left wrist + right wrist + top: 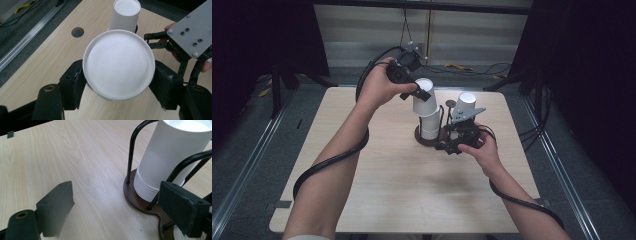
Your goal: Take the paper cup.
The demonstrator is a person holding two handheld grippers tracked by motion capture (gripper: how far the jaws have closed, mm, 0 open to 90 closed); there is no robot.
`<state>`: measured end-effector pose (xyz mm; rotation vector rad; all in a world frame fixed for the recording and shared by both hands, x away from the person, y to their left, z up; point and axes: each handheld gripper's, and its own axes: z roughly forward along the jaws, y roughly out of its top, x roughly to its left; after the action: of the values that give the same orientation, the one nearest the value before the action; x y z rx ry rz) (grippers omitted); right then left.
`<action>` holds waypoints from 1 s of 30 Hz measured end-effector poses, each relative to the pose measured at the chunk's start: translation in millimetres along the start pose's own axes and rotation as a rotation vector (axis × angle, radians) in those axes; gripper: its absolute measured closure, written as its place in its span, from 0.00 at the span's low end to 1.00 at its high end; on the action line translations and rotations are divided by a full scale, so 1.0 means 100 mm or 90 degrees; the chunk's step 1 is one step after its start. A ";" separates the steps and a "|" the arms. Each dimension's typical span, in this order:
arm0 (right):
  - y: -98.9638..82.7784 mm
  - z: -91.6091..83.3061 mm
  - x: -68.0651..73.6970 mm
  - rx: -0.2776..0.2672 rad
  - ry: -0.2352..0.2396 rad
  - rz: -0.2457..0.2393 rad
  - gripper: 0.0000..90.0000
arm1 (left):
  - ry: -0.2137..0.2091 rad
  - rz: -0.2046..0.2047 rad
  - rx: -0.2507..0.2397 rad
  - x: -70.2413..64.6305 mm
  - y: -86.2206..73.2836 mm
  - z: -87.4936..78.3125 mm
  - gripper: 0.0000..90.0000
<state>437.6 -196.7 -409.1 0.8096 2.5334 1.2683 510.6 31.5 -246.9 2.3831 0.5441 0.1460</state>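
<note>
My left gripper [416,93] is shut on a white paper cup [424,99], held tilted just above a stack of white cups [430,126] in a brown wire-framed holder [422,140]. In the left gripper view the cup's round end [118,65] faces the camera, with both pads [75,85] pressed on its sides. A second cup stack [465,103] stands in the holder's right half. My right gripper [452,143] is low beside the holder's front right. Its jaws stand wide open in the right gripper view [120,207], next to the holder's base [139,200] and cup stack [172,157], with nothing between them.
The light wooden table [412,190] has a small round hole [77,32] near its far edge. Cables lie on the floor behind it, and metal rails [247,165] run along both sides. Both forearms reach in from the near edge.
</note>
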 end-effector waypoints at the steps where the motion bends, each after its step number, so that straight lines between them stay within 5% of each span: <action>1: 0.01 -0.01 0.00 0.001 0.001 -0.002 0.14 | -0.001 -0.001 0.003 0.00 0.01 -0.01 0.37; 30: 0.30 -0.21 -0.03 -0.017 0.000 -0.012 0.14 | -0.031 -0.005 0.004 -0.06 0.11 -0.05 0.37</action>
<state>443.3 -198.0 -372.5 0.7774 2.5125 1.2941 508.0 25.0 -236.0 2.3832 0.5325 0.0832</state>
